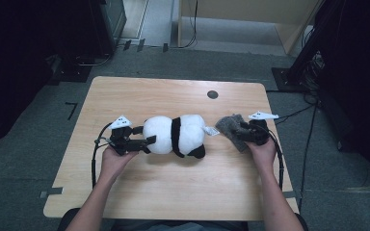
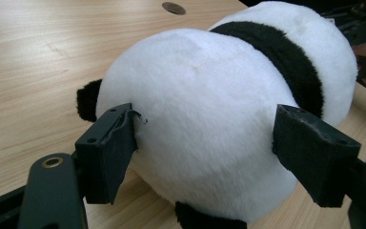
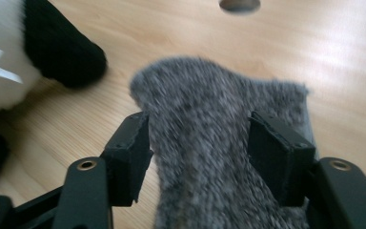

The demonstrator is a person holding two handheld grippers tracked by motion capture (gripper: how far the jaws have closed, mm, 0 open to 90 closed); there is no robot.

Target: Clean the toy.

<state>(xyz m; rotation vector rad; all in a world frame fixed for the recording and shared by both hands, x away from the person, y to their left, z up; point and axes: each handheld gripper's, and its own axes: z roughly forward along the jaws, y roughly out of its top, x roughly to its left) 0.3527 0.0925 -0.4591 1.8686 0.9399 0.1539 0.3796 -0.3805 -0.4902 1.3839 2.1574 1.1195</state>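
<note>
L hand-held gripper (image 1: 144, 136): jaws spread wide round the head end of the white-and-black plush panda toy (image 1: 176, 135), pads touching fur both sides. Panda lies on its side mid light wooden worktop (image 1: 173, 192). R hand-held gripper (image 1: 237, 130): jaws part-open w/ grey knitted sock (image 1: 231, 126) between pads, sock flat on worktop just beside panda's rear. Dark round hole (image 1: 212, 94) in worktop further back.

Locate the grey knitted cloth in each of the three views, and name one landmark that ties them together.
High view: the grey knitted cloth lies right of centre, between the panda toy and the right hand-held gripper.
Left gripper view: not in it.
Right gripper view: the cloth sits centre and low, between the jaws.
Shared landmark: the round hole in the table, far side.
</note>
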